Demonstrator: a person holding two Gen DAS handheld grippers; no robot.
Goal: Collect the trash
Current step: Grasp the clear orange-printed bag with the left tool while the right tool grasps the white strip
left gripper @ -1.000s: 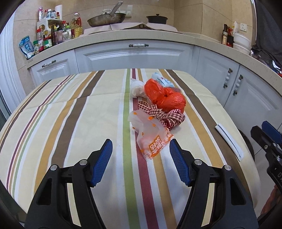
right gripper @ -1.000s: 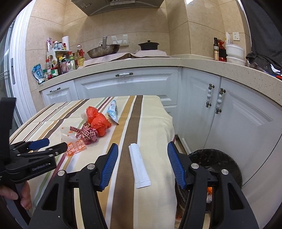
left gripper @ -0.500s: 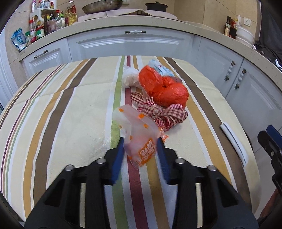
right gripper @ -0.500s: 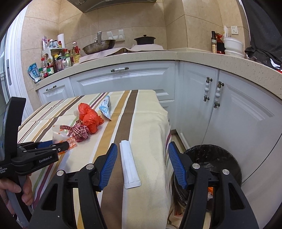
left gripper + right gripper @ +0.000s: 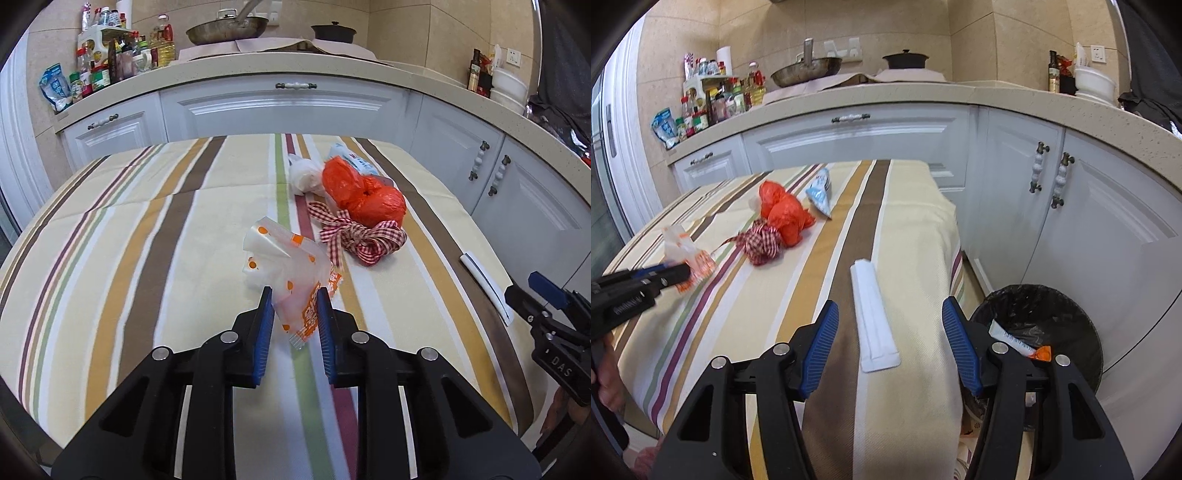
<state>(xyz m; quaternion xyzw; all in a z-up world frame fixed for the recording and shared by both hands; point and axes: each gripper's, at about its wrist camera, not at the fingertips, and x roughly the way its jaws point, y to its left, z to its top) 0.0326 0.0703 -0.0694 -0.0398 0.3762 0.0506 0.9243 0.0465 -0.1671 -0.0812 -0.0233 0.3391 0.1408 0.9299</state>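
My left gripper (image 5: pixel 293 299) is shut on a clear plastic wrapper with orange dots (image 5: pixel 286 264) and holds it just above the striped tablecloth (image 5: pixel 147 229); it also shows in the right wrist view (image 5: pixel 683 254). Beyond it lie a red checked ribbon (image 5: pixel 364 238), an orange plastic bag (image 5: pixel 364 194), a white crumpled bag (image 5: pixel 304 175) and a blue-white packet (image 5: pixel 820 190). My right gripper (image 5: pixel 890 317) is open, its fingers either side of a long white wrapper (image 5: pixel 873 314) on the table's right edge.
A black-lined trash bin (image 5: pixel 1039 332) with some litter stands on the floor right of the table. White cabinets (image 5: pixel 1089 206) and a counter (image 5: pixel 258 64) with bottles, a wok and a pot ring the table.
My left gripper moved forward, closed on the orange-dotted wrapper and lifted it slightly. My right gripper edged forward over the white wrapper and stayed open.
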